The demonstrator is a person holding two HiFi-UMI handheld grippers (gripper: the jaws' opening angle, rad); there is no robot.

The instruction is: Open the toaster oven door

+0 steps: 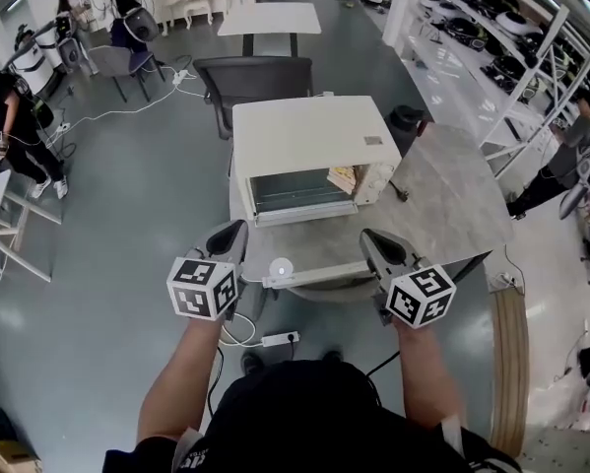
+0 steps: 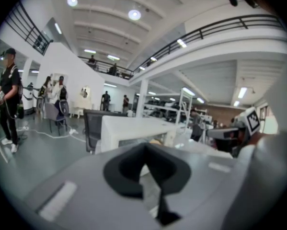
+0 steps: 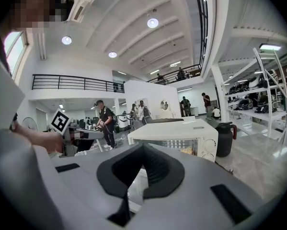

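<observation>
- Grey stone-look bench (image 1: 452,195) in a big open hall is carrying the white toaster oven (image 1: 309,131), which is sitting with its glass door (image 1: 299,191) facing the person.
- Left claw (image 1: 238,229) is hovering near the bench's front edge, clenched tight with nothing between its jaws and touching nothing.
- Right claw (image 1: 367,236) is hanging alongside it, likewise pinched closed and empty, pointing toward the toaster oven and staying clear of the door.

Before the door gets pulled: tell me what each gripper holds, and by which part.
Nothing is held: the left gripper and the right gripper are both shut, empty, short of the oven.
</observation>
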